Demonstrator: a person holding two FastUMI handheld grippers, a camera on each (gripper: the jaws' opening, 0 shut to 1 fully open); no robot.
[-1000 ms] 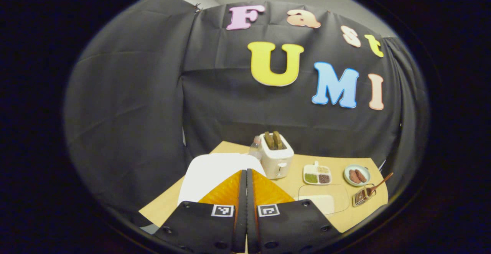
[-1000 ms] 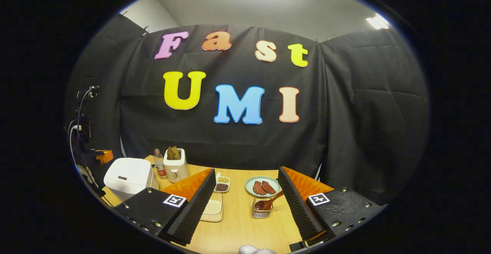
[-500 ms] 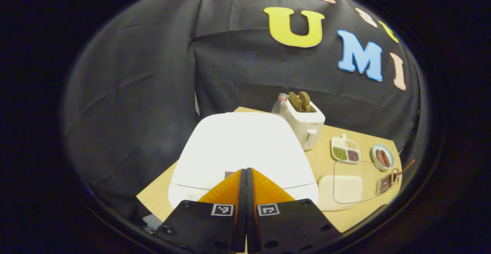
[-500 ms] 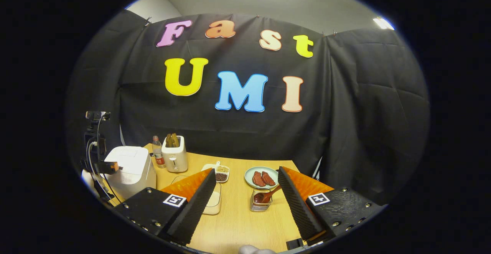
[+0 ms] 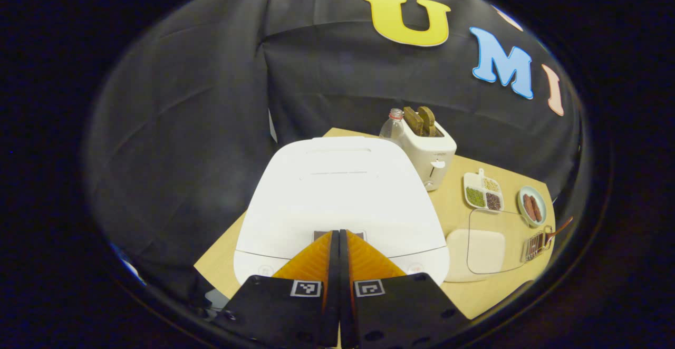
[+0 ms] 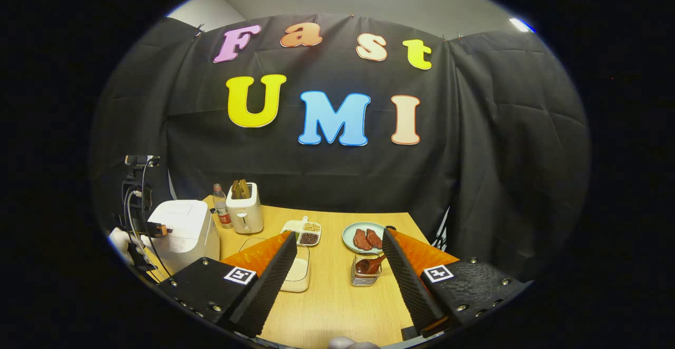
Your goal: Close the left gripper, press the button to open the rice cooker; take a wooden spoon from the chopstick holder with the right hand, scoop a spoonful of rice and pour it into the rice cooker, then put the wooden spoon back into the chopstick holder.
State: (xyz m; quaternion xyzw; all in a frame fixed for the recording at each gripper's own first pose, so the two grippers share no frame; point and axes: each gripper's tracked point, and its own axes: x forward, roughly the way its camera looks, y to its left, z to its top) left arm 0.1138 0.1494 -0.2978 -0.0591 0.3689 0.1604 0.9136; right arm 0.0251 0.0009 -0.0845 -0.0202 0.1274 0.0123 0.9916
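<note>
The white rice cooker (image 5: 343, 196) stands with its lid down at the table's left. My left gripper (image 5: 339, 233) is shut, its tips right at the grey button (image 5: 321, 234) on the lid's front edge; whether they touch it I cannot tell. A wire chopstick holder (image 5: 533, 243) with the wooden spoon (image 5: 559, 229) stands at the right. In the right gripper view my right gripper (image 6: 339, 234) is open above the table, with the chopstick holder (image 6: 364, 275) and wooden spoon (image 6: 369, 265) ahead between its fingers. The rice cooker (image 6: 182, 225) and left gripper (image 6: 153, 229) sit far left.
A clear container of rice (image 5: 477, 246) lies between cooker and holder. A toaster (image 5: 428, 151) with bread and a bottle (image 5: 393, 126) stand behind the cooker. A divided dish (image 5: 482, 197) and a plate of meat (image 5: 530, 206) sit near the back right. A gloved hand (image 6: 124, 243) holds the left gripper.
My left gripper has come down and forward to the cooker's front edge, staying shut. The right gripper has drifted a little towards the holder, still open.
</note>
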